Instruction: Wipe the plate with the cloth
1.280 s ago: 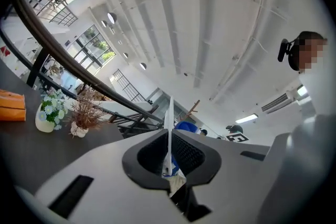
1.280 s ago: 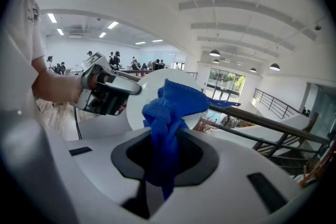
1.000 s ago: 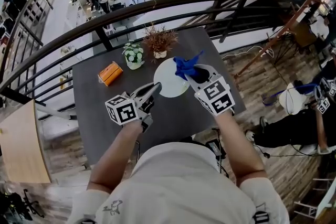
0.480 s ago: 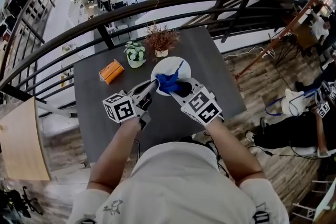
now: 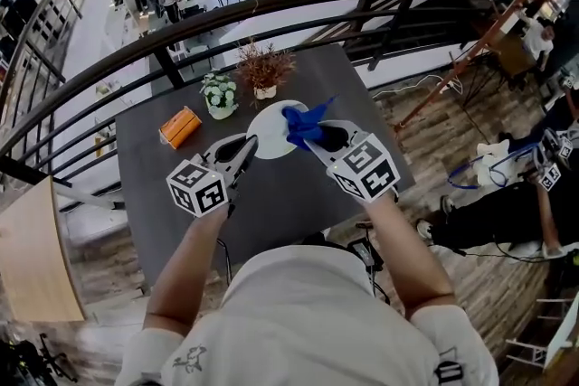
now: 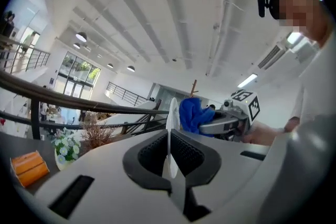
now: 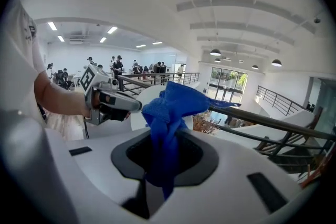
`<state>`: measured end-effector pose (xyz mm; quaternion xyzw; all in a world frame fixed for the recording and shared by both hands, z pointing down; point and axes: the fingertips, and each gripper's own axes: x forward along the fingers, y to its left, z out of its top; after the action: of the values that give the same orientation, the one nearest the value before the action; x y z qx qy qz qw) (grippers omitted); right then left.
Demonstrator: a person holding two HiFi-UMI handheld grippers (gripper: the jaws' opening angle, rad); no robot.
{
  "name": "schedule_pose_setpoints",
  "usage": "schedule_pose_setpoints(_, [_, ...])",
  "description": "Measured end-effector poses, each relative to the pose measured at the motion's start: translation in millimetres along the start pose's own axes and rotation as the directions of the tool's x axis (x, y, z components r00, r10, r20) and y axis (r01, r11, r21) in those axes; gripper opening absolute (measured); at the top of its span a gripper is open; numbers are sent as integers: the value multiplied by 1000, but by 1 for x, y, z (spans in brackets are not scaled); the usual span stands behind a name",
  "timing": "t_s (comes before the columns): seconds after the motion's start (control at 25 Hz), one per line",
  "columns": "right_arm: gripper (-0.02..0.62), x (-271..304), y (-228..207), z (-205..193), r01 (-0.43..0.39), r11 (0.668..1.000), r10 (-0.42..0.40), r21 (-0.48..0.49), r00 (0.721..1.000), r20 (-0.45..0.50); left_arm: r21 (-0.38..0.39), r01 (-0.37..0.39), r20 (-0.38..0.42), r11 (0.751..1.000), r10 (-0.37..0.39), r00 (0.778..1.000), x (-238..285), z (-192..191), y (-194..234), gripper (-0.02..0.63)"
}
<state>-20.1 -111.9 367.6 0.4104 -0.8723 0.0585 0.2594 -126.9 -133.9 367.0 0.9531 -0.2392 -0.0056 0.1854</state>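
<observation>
My left gripper (image 5: 246, 143) is shut on the near rim of a white plate (image 5: 268, 136) and holds it up over the dark table (image 5: 298, 194). In the left gripper view the plate (image 6: 172, 113) stands edge-on between the jaws. A bunched blue cloth (image 5: 304, 123) is clamped in my right gripper (image 5: 318, 136), which is shut on it. The cloth lies against the plate's right side. In the right gripper view the cloth (image 7: 167, 110) fills the jaws, with the plate (image 7: 137, 113) and the left gripper (image 7: 113, 100) just behind it.
An orange box (image 5: 177, 127), a pot of white flowers (image 5: 218, 95) and a pot of dried brown plants (image 5: 262, 68) stand on the table's far side. A dark curved railing (image 5: 298, 0) runs behind the table, with a lower floor beyond.
The right gripper swept the cloth left across the plate's face, then back toward its right side. The left gripper kept hold of the plate and rolled a little.
</observation>
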Motion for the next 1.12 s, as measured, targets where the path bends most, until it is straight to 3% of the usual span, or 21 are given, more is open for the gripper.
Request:
schedule_pose_setpoints(0.28, [81, -33, -9, 43, 3, 999, -6, 32, 996, 94, 203, 50, -59, 978, -39, 998, 19, 7, -23, 18])
schedule_pose_setpoints(0.4, [81, -42, -16, 60, 10, 1000, -13, 28, 992, 122, 346, 74, -95, 935, -44, 995, 28, 6, -33, 18])
schedule_pose_setpoints(0.48, [81, -45, -19, 73, 13, 1000, -16, 17, 990, 137, 456, 90, -121, 886, -39, 992, 34, 5, -38, 18])
schedule_pose_setpoints(0.68, [81, -39, -14, 100, -30, 1000, 30, -1, 989, 148, 674, 110, -155, 730, -5, 988, 42, 10, -47, 18])
schedule_pose_setpoints(0.76, [81, -31, -7, 102, -67, 998, 69, -15, 989, 130, 746, 110, -161, 656, 17, 987, 42, 12, -48, 18])
schedule_pose_setpoints(0.88, [81, -20, 4, 98, -130, 991, 133, -40, 988, 83, 863, 114, -166, 493, 64, 984, 39, 17, -48, 18])
schedule_pose_setpoints(1.04, [81, -20, 9, 109, -171, 984, 176, -55, 981, 87, 966, 134, -162, 223, 114, 980, 33, 25, -53, 18])
schedule_pose_setpoints(1.12, [81, -16, 17, 116, -195, 978, 200, -69, 976, 84, 982, 137, -153, 132, 120, 981, 29, 30, -58, 18])
